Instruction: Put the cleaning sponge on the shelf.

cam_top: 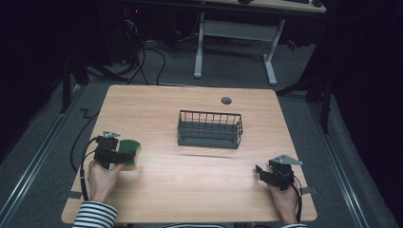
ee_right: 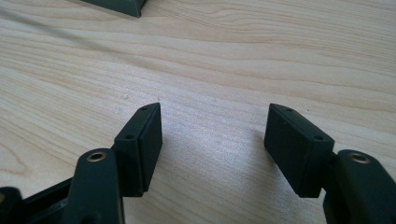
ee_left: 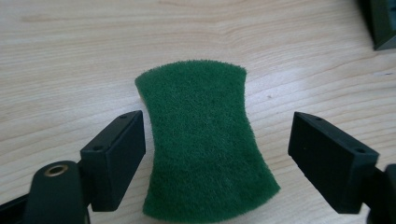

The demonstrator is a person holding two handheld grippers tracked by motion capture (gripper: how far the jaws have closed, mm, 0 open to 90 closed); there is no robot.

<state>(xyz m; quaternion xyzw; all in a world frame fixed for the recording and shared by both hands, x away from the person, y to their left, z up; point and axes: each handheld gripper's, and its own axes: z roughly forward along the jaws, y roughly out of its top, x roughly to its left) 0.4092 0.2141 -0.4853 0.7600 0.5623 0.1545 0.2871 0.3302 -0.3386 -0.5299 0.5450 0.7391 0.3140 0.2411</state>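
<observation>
A green scouring pad (ee_left: 205, 144) lies flat on the wooden table (cam_top: 190, 190), near its left edge (cam_top: 129, 152) in the high view. My left gripper (ee_left: 217, 149) hovers low over it, open, with one jaw on each side of the pad and a gap between the pads and the sponge. At the table's right front, my right gripper (cam_top: 263, 175) is held by a hand; in the right gripper view it (ee_right: 214, 140) stands open above bare wood with nothing between its jaws. A dark wire basket (cam_top: 210, 129) stands at the middle of the table.
A round grey cable port (cam_top: 226, 100) sits near the table's far edge. A corner of the basket (ee_left: 380, 23) lies at the upper right of the left gripper view. Beyond the table stand a white desk frame (cam_top: 235, 45) and cables on the floor.
</observation>
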